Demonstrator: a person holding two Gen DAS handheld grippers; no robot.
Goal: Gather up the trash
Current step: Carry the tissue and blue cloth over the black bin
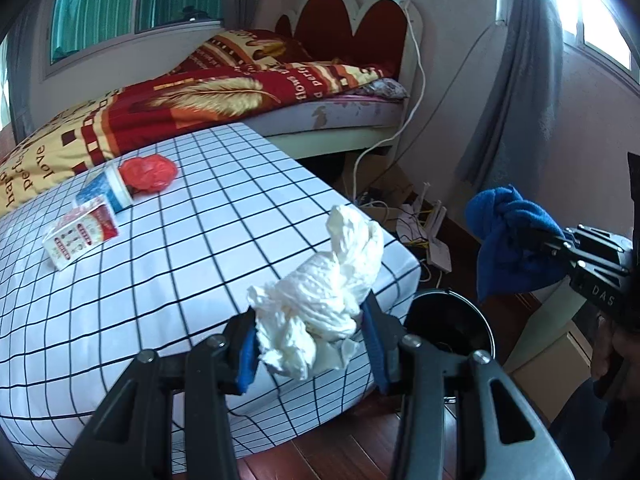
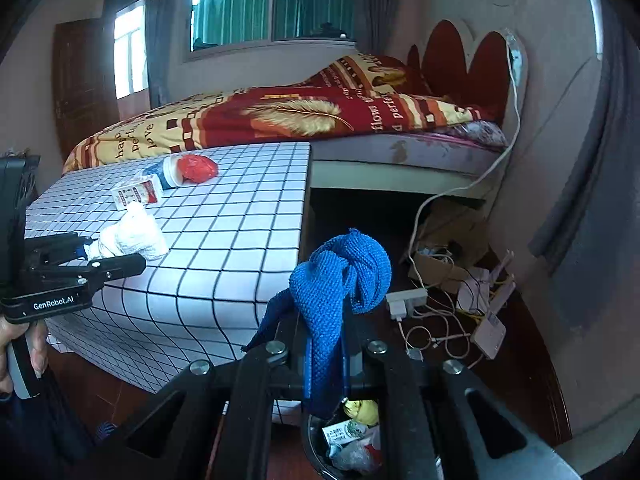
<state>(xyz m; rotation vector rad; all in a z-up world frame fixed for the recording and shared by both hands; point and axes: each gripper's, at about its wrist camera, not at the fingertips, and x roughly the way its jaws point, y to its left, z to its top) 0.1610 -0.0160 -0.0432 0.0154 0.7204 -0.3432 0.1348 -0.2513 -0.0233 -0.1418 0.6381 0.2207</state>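
Bed (image 1: 200, 100) with a red and gold quilt is running along the back wall. In front of it, the table under a white grid-check cloth (image 1: 160, 240) is carrying the remaining trash.

Black bin (image 1: 448, 320) is sitting on the floor just beside the table's near corner; the right wrist view is showing wrappers and scraps already inside it.

Right gripper (image 2: 326, 360) is pinching a blue knitted cloth (image 2: 340, 280), jaws fully together on the fabric, directly above the bin mouth. Cloth is draping limply: soft, light, no risk of breakage; the pinched fold looks enough.

Left gripper (image 1: 310, 344) is clamping a crumpled white tissue wad (image 1: 328, 300), jaws partly closed against it, above the table edge and near the bin. Wad is reading as very light, compressible, likely to snag on the pads when let go.

On the far side of the cloth: a white and blue cup (image 1: 108, 188) lying on its side, touching a red crumpled bag (image 1: 150, 174), and a small red and white carton (image 1: 80, 236) just beside them. Judgement: cup and carton are light and stiff enough to take across the body; the bag is slippery, best gathered at a bunched fold.
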